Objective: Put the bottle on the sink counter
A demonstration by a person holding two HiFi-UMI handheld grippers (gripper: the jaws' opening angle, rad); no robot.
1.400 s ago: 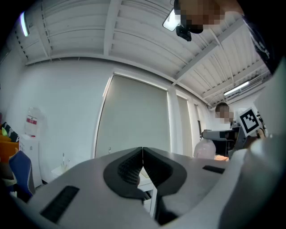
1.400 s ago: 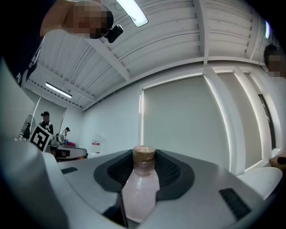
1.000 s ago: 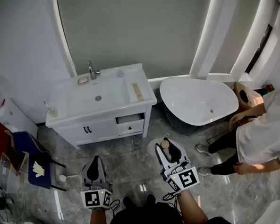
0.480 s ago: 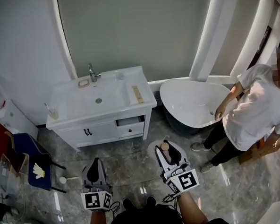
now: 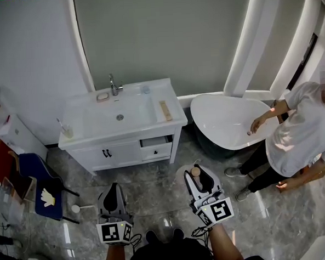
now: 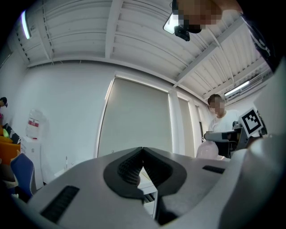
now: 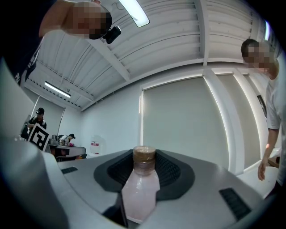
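Observation:
A small pale pink bottle with a tan cap stands upright between the jaws of my right gripper, which is shut on it. The right gripper hangs over the grey marble floor, in front of and to the right of the white sink counter. My left gripper is lower left of it, its jaws closed tip to tip with nothing between them. The counter holds a basin with a chrome tap, a soap dish and a wooden strip.
A white bathtub stands right of the counter. A person in a white shirt bends over it at the right edge. One vanity drawer is slightly open. A blue chair with gloves stands at the left.
The view has shifted, so the counter sits slightly lower and further right in frame. The person at the right has stood up and now reaches over the tub. Both grippers hold their pose.

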